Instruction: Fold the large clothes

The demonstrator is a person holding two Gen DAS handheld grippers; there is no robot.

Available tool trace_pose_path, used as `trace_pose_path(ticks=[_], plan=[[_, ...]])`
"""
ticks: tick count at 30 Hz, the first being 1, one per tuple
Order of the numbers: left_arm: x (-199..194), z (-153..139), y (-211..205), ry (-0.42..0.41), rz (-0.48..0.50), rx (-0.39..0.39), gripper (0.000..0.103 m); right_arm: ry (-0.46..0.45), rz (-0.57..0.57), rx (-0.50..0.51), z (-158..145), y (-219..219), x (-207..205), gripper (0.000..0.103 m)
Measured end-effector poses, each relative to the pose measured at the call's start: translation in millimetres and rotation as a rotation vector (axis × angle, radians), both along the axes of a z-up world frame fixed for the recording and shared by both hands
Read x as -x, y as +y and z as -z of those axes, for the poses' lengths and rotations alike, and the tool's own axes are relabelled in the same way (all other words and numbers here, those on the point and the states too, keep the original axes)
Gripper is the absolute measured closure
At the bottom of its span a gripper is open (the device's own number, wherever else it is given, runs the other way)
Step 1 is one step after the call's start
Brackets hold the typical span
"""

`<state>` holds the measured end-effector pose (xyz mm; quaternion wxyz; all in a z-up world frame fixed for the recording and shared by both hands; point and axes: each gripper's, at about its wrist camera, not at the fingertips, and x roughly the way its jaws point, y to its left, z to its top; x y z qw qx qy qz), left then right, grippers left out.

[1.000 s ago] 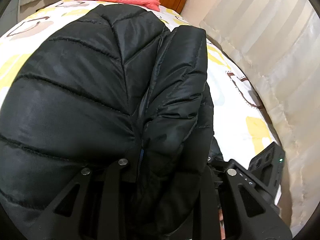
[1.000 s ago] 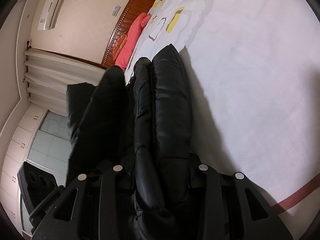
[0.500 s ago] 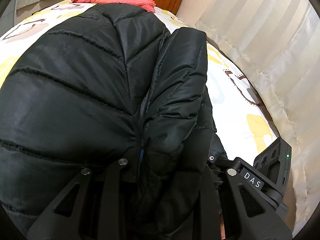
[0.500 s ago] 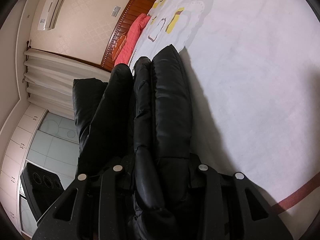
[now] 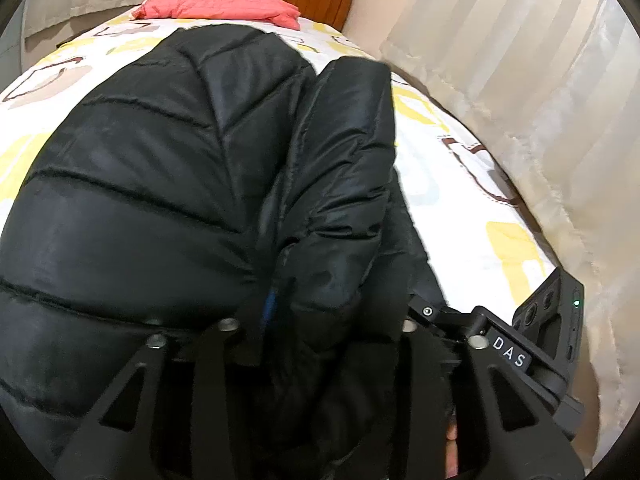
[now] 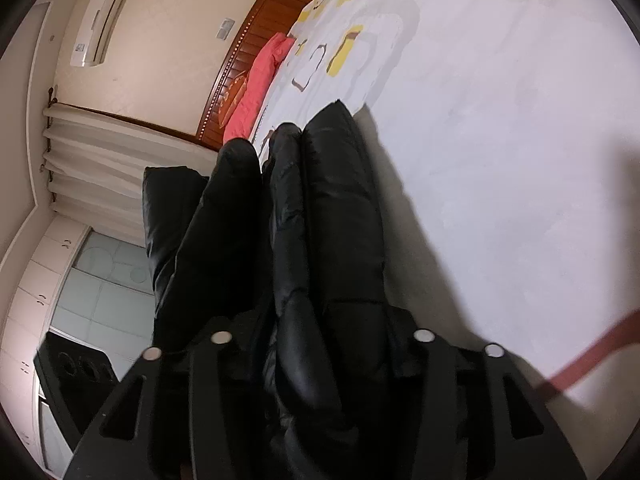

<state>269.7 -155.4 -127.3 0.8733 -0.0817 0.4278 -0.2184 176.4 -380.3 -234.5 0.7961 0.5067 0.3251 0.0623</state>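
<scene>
On the bed [image 5: 472, 208], well short of the pink pillow [image 5: 224, 6] at the headboard, lies the black puffer jacket [image 5: 152, 184], one sleeve folded lengthwise along its side nearer the curtain [image 5: 520, 80]. Left gripper [image 5: 320, 344] straddles the jacket's near hem, jaws opening, padded fabric between them (contact with the pads cannot be told). Right gripper [image 6: 320, 352] straddles bunched jacket folds [image 6: 320, 216] at the same end, jaws likewise opening, fabric bulging between.
</scene>
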Motion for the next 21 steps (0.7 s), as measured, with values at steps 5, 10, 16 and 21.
trace_pose_path(ticks=[5,10,16,21], plan=[[22.6,-24.0,-9.9,-0.024,0.022,0.023,0.033,0.004,0.043,0.008,-6.5,-9.8,18.4,0.048],[47.1,-46.4,-14.0,-0.035,0.042,0.063,0.03,-0.001,0.06,0.024,-16.8,-11.5,35.8,0.048],[71.5,-62.2,-12.2,-0.023,0.057,0.114,0.03,-0.021,0.065,0.042,-30.1,-4.5,53.0,0.048],[84.8,-79.9,7.5,-0.062,0.04,0.118,0.03,-0.038,0.068,0.066,-41.9,5.8,64.4,0.048]])
